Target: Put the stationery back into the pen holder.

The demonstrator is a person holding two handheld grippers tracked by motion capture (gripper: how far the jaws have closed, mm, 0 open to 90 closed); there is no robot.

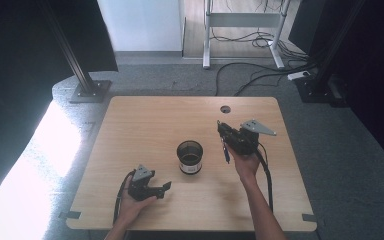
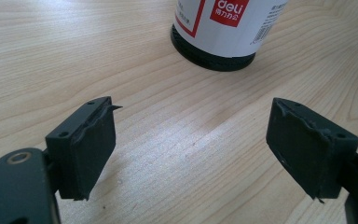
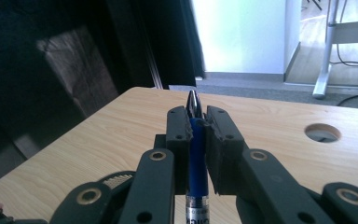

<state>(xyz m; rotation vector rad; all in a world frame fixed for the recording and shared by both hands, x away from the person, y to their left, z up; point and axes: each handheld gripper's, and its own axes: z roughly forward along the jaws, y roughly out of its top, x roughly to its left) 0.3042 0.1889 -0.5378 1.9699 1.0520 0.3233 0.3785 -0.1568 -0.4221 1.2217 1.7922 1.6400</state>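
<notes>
A black mesh pen cup (image 1: 189,156) with a white label stands upright mid-table; its base and red-and-white label (image 2: 223,28) sit just ahead of my left gripper (image 2: 191,126). That gripper (image 1: 166,187) rests low over the wood at front left, open, its pads wide apart over bare table. To the right of the cup my right gripper (image 1: 222,129) is lifted above the table, shut on a blue pen (image 1: 225,152). The pen (image 3: 198,158) stands clamped between the pads of the right gripper (image 3: 197,119), silver tip pointing up past them.
The wooden table (image 1: 145,125) has a round cable hole (image 1: 225,109) near its far edge, also seen as a hole (image 3: 322,132) to the right. Black frame posts (image 1: 87,85) stand beyond the far corners, with cables (image 1: 260,75) on the floor.
</notes>
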